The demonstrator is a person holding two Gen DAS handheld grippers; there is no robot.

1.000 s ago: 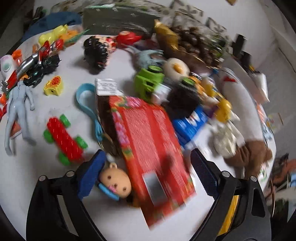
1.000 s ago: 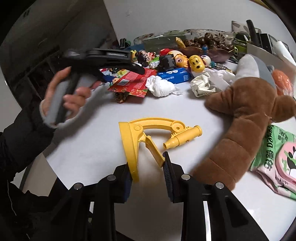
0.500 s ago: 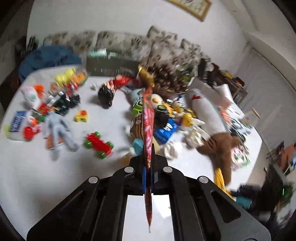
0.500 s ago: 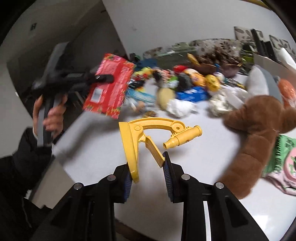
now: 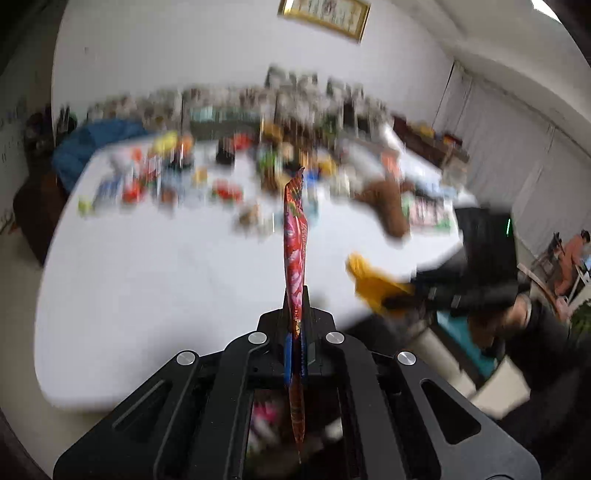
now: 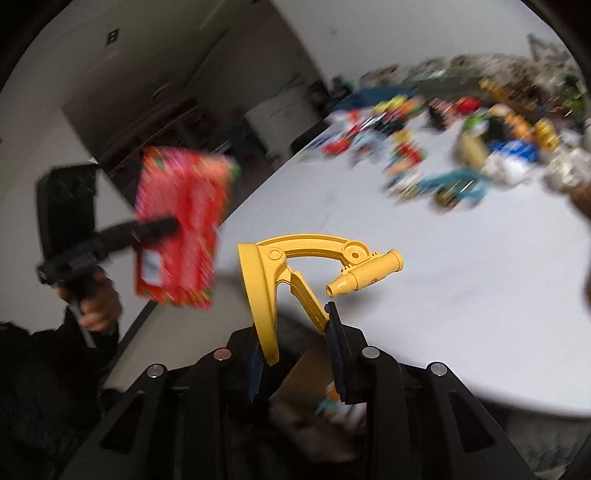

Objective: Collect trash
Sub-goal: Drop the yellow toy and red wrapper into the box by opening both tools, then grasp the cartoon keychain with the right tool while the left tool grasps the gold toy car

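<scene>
My left hand-held gripper (image 5: 295, 354) pinches the flat red printed snack wrapper (image 5: 294, 258) fully closed; my right hand-held gripper (image 6: 297, 345) clamps the yellow plastic toy microscope (image 6: 295, 266). I should keep both grips firm above the white worktop (image 5: 147, 277) and release only over the bin.

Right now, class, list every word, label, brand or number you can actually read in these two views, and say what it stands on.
None can be read.
Red snack wrapper in the left gripper: white label patch, print too blurred.
Framed picture on the wall: markings illegible.
Packets and toys on the white table: smeared by motion blur.
Yellow toy in the right gripper: no text visible.
</scene>
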